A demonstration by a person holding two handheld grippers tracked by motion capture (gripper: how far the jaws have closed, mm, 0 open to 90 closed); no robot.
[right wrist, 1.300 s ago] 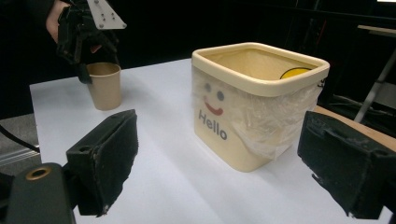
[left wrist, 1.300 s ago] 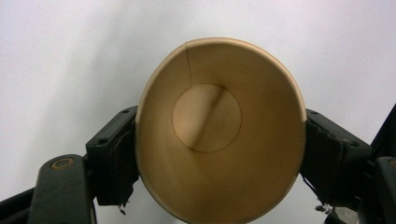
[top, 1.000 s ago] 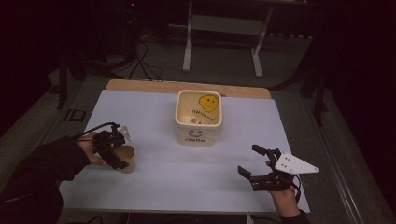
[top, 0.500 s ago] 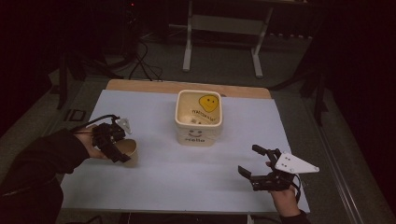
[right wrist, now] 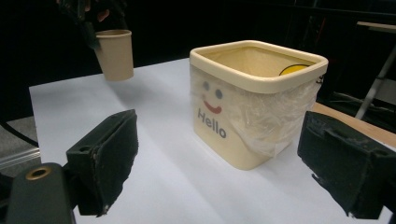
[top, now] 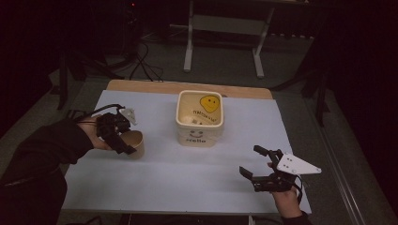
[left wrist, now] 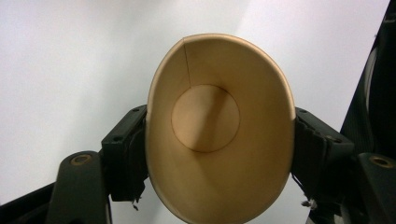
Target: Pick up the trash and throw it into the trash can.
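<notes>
A brown paper cup [top: 135,143] is clamped at its sides by my left gripper [top: 123,139] at the table's left, hanging a little above the surface. In the left gripper view I look into the empty cup [left wrist: 205,119], squeezed oval between the pads [left wrist: 125,156]. A cream square bin [top: 199,119] with a smiley face and "Hello" stands mid-table, lined with clear plastic. My right gripper [top: 250,161] rests open near the front right with nothing between its fingers. In its own view the right gripper [right wrist: 229,163] faces the bin [right wrist: 247,107], with the held cup [right wrist: 114,53] beyond.
A pale sheet [top: 187,183] covers the table, and a wooden edge [top: 187,86] shows at the far side. Behind the table are a metal stand [top: 223,42] and cables [top: 141,65] on the dark floor.
My left gripper has lifted the cup and carried it slightly away from the person and to the right. The right gripper has stayed where it was.
</notes>
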